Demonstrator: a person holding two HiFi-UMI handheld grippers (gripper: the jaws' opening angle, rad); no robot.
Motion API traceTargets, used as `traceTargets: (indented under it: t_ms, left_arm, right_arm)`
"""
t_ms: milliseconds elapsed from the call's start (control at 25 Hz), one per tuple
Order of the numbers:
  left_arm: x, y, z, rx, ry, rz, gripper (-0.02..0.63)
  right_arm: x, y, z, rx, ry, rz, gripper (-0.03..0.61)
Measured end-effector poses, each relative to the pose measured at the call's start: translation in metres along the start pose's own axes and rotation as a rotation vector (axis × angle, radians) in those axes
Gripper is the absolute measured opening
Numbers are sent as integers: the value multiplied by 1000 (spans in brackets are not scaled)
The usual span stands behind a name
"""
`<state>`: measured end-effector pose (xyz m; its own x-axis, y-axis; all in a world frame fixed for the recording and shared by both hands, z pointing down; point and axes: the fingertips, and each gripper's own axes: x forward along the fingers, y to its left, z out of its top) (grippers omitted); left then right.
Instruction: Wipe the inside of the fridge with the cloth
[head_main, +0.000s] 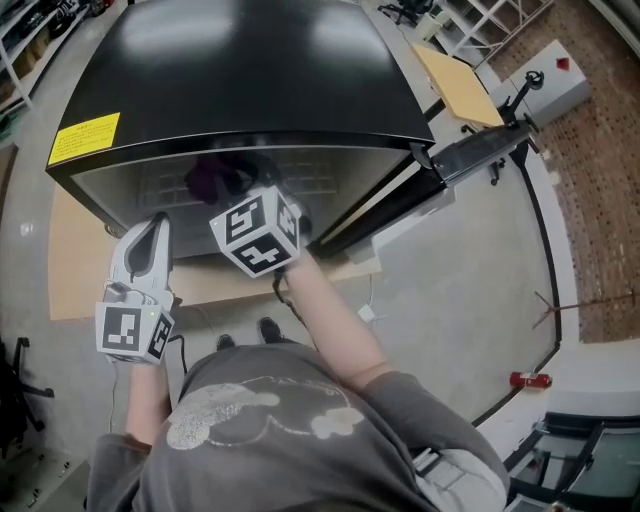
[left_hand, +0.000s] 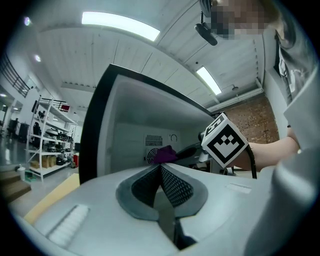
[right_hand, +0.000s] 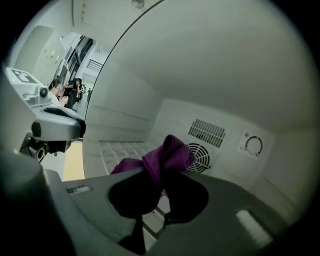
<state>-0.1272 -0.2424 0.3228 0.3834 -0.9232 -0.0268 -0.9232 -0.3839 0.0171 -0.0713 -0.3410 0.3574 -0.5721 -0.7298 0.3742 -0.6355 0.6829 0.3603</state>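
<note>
A black mini fridge (head_main: 240, 70) stands open toward me; its white inside (right_hand: 210, 75) has a fan vent (right_hand: 201, 151) and a dial (right_hand: 253, 145) on the back wall. My right gripper (right_hand: 160, 172) reaches into the opening and is shut on a bunched purple cloth (right_hand: 167, 156), held above the wire shelf (right_hand: 120, 149). In the head view the cloth (head_main: 213, 177) shows just ahead of the right gripper's marker cube (head_main: 256, 232). My left gripper (head_main: 152, 232) hangs outside the fridge's front left; its jaws meet with nothing between them (left_hand: 160, 169).
The fridge door (head_main: 395, 200) is swung open to the right. A cardboard sheet (head_main: 75, 265) lies under the fridge. A white box (head_main: 548, 80) and a stand are at the back right, and a red can (head_main: 530, 380) lies on the floor at right.
</note>
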Motion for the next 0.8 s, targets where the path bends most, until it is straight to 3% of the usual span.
traceTargets:
  t_ms: [480, 800]
  left_arm:
    - [23, -33, -2, -5, 5, -119, 17]
    - [23, -42, -3, -5, 6, -148, 18]
  right_arm:
    - [-58, -80, -59, 128, 131, -300, 41]
    - [-89, -119, -37, 322, -122, -521, 41]
